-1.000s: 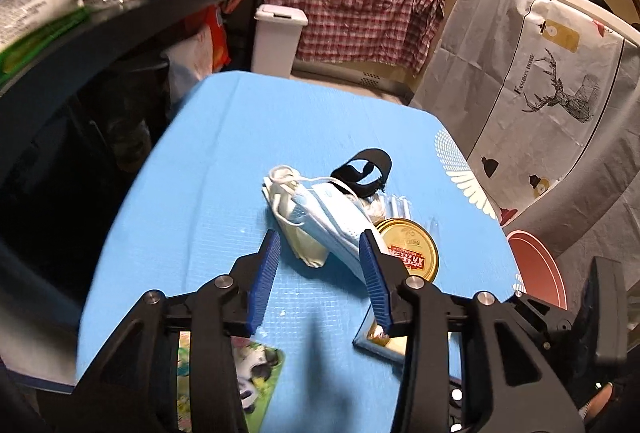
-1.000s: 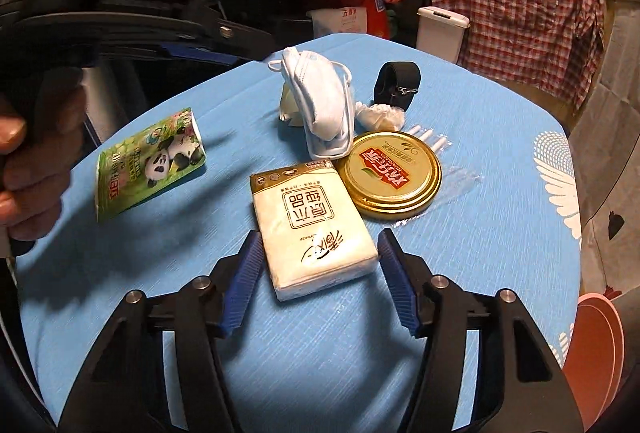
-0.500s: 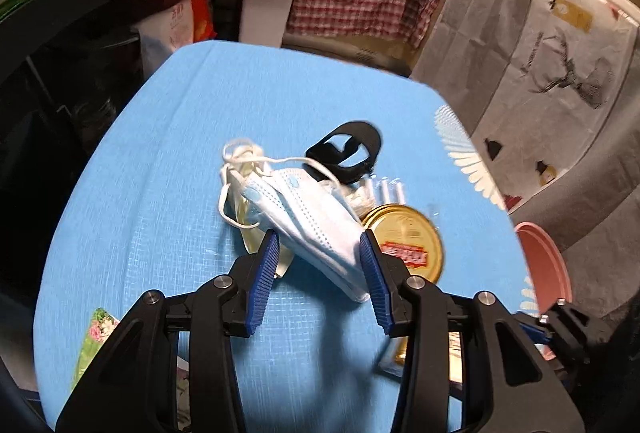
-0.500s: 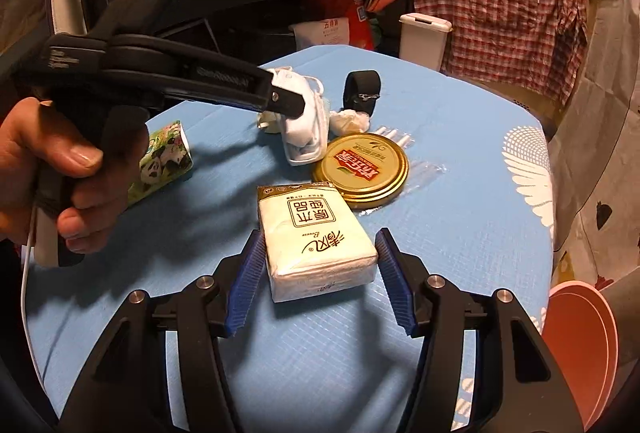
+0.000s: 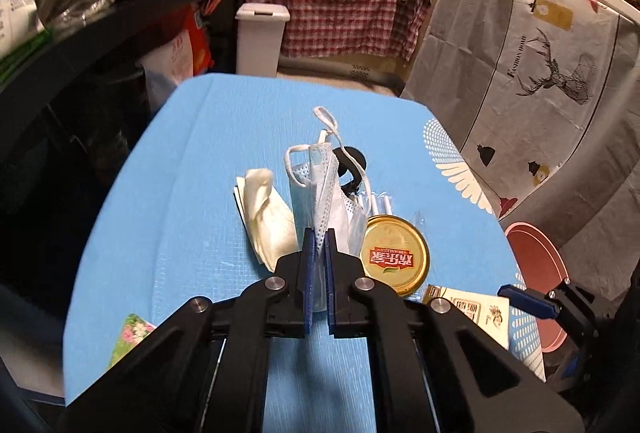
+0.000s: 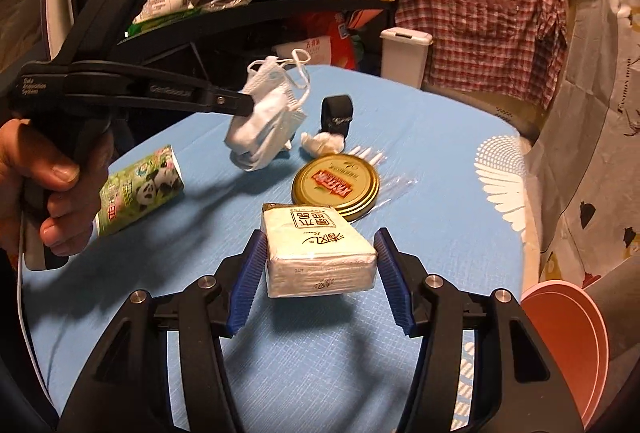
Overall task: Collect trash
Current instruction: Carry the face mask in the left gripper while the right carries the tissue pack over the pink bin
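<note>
The left tool [image 5: 316,237] has just closed its jaws and is now clamped on a crumpled blue and white face mask [image 5: 320,189], which hangs off its tip clear of the blue counter [image 5: 192,169], ear loops dangling. From the right wrist view the mask [image 6: 266,117] is raised above the counter [image 6: 432,161], and a hand [image 6: 44,189] grips the left tool's handle. The right tool [image 6: 318,273] has its jaws apart on either side of a white tissue pack [image 6: 316,249]; whether the blue pads [image 6: 246,285] press its sides cannot be told. Just beyond the pack lies a gold jar lid [image 6: 336,185], with a crumpled white tissue [image 6: 322,143] and a black strap [image 6: 338,111] farther back. A green panda wrapper [image 6: 140,189] lies to the left on the counter, and a cream glove [image 5: 266,213] rests beside the mask in the left view. A pink basin [image 6: 568,337] sits below the counter's right edge.
</note>
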### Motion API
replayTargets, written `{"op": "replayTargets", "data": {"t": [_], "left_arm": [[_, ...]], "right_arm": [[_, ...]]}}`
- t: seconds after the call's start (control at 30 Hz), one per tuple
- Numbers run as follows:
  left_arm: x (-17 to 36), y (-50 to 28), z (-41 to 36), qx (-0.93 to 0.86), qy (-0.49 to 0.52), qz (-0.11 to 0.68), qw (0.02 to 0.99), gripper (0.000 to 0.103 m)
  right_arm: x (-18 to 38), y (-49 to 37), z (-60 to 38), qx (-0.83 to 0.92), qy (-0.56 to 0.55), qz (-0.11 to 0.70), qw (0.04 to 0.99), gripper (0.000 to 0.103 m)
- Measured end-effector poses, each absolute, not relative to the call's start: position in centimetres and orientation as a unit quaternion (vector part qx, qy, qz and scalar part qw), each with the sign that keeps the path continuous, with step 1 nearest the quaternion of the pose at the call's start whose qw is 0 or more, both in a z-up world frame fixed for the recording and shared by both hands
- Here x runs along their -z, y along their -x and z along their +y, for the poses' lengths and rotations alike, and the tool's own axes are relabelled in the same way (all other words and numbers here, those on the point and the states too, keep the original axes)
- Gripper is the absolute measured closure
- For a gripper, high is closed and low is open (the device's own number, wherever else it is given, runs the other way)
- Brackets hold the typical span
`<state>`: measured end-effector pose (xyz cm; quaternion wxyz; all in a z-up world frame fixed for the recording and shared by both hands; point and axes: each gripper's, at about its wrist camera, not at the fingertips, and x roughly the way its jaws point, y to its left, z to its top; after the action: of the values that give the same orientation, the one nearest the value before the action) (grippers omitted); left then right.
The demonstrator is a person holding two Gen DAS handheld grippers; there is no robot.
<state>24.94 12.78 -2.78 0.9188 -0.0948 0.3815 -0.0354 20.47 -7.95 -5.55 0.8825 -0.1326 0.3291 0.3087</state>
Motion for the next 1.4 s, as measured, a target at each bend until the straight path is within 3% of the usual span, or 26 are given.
{"op": "replayTargets", "data": {"t": [0.43,1.17,1.4], "left_arm": [[-0.7,-21.0,12.7,0.039,0.087,0.349,0.932,0.098],[-3.7,-17.0,8.6,0.067,0.064,0.317,0.944,0.098],[-4.1,-16.6,6.4,0.079,0.052,0.314,0.945,0.098]], "right_arm": [[2.2,-18.0,-10.1,-0.277,0.115,0.291,0.909,0.048],[-8.5,-13.9,-21.4,-0.165,0.060,0.204,0.963,0.048],[-8.2,-14.2,-26.1,-0.116,0.017,0.197,0.973,0.048]]}}
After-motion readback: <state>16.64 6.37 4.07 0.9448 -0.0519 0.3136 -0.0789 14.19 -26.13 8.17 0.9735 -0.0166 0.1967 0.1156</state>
